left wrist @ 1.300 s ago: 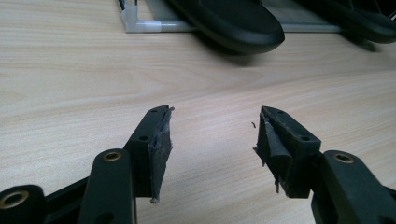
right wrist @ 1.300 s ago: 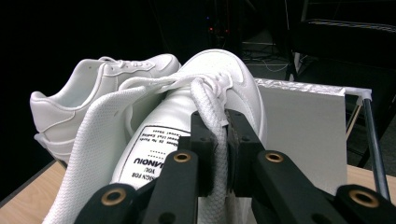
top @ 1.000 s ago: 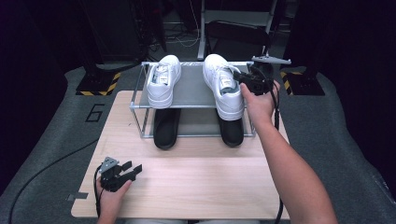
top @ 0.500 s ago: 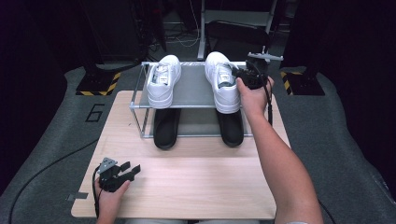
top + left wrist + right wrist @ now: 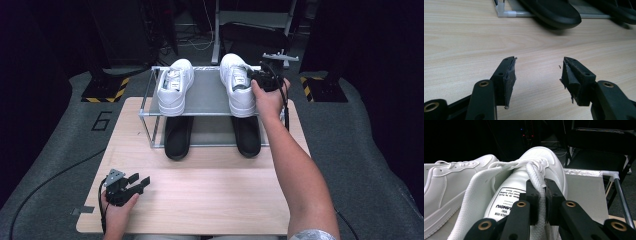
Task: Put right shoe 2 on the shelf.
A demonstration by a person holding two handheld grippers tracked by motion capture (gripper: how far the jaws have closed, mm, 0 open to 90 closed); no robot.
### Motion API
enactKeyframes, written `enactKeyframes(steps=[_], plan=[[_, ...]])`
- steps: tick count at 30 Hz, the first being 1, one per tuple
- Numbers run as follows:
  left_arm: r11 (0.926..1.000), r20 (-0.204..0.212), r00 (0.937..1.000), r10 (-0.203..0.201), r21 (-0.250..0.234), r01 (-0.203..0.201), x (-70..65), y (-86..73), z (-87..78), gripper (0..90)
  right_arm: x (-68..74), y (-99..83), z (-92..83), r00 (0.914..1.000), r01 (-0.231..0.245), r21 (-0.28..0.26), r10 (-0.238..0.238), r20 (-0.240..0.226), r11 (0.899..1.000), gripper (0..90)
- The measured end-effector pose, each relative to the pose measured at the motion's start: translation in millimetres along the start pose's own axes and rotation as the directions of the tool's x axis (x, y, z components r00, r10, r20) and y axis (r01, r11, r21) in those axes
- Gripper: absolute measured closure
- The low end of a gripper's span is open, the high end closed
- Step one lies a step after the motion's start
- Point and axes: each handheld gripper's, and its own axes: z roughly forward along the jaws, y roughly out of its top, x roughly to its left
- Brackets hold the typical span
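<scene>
Two white sneakers stand on the top shelf of a metal rack (image 5: 210,100). My right gripper (image 5: 258,78) is at the right sneaker (image 5: 239,92), coming in from its right side. In the right gripper view the jaws (image 5: 541,184) are shut on a white lace and the edge of that sneaker's upper (image 5: 541,160), with the tongue label just to the left. The left sneaker (image 5: 175,87) (image 5: 454,177) stands beside it, untouched. My left gripper (image 5: 140,179) (image 5: 537,72) rests low over the wooden table (image 5: 210,195) at the near left, open, with nothing between its pads.
Two black shoes (image 5: 178,137) (image 5: 248,135) lie on the rack's lower level, toes toward the person; one toe (image 5: 554,12) lies ahead of the left gripper. A rack post (image 5: 622,200) runs close on the right. Dark floor and black furniture surround the table.
My right hand has shifted a little to the left and farther back along the top shelf, staying at the right sneaker. The left gripper has not moved.
</scene>
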Motion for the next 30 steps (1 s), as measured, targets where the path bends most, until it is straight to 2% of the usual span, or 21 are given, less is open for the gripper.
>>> enactKeyframes(steps=[3,4,6,9,12,14,17,19,21,22,23,24,27,28,30], plan=[[1.0,-0.002,1.0,0.006,-0.004,-0.006,0.6,-0.1,0.5,44.0,-0.3,-0.6,2.7,1.0,0.003,0.0,-0.003,0.002,1.0,82.6],[1.0,0.005,1.0,0.006,0.008,-0.006,1.3,0.2,-0.1,44.0,-0.6,-1.0,3.5,1.0,0.003,0.001,-0.003,0.004,1.0,82.6],[1.0,-0.001,1.0,0.007,-0.004,-0.007,1.2,-0.1,0.2,44.0,-2.3,-1.8,5.6,1.0,0.001,0.003,-0.001,0.004,1.0,82.6],[0.9999,0.004,1.0,-0.004,0.01,0.004,1.5,0.2,-1.2,44.0,-4.6,-3.4,8.2,1.0,-0.007,0.007,0.007,0.004,1.0,82.3],[0.9999,0.002,0.9999,-0.012,0.0,0.012,1.3,-0.7,1.1,43.9,-6.6,-7.7,11.9,0.9998,-0.017,0.02,0.017,0.007,1.0,82.0],[1.0,-0.002,1.0,0.001,-0.003,-0.001,1.9,-0.8,2.1,43.9,-8.2,-12.0,15.8,0.9998,-0.015,0.042,0.015,0.011,0.999,81.1],[1.0,-0.001,1.0,-0.006,0.003,0.006,1.7,-0.6,1.6,43.8,-15.4,-15.4,16.9,0.9981,-0.061,0.025,0.061,0.006,0.998,78.5],[1.0,0.0,1.0,0.0,0.01,0.0,2.1,-0.6,1.3,43.8,-20.0,-16.7,16.8,0.9968,-0.079,0.025,0.08,-0.004,0.997,72.1],[0.9998,0.001,1.0,-0.004,0.017,0.004,1.4,-0.8,1.1,43.8,-21.3,-16.6,15.7,0.9965,-0.083,0.031,0.083,0.009,0.996,58.2],[1.0,-0.003,1.0,-0.005,0.005,0.005,0.8,-1.4,2.1,43.7,-21.0,-16.6,14.6,0.9966,-0.08,0.038,0.079,0.022,0.996,53.9],[0.9999,0.004,1.0,-0.004,0.016,0.003,0.9,-1.2,1.7,43.7,-20.1,-17.1,12.0,0.9966,-0.078,0.037,0.077,0.03,0.996,50.5],[0.9998,0.007,1.0,0.0,0.019,0.0,0.7,-1.2,1.2,43.7,-19.4,-18.5,7.8,0.9971,-0.072,0.013,0.072,0.024,0.997,48.9],[0.9999,0.005,1.0,0.005,0.011,-0.005,0.1,-2.6,-0.7,43.7,-13.9,-22.1,-9.3,0.9981,-0.061,-0.041,0.061,-0.004,0.997,46.3],[1.0,0.001,1.0,-0.005,0.004,0.005,-0.5,-3.3,-1.0,43.7,-11.9,-22.7,-13.4,0.9986,-0.052,-0.043,0.052,-0.009,0.998,45.6],[1.0,-0.001,1.0,-0.001,0.0,0.001,0.3,-3.4,-3.1,43.7,-5.6,-25.2,-26.5,0.9995,-0.031,-0.059,0.03,-0.009,0.998,44.8]])
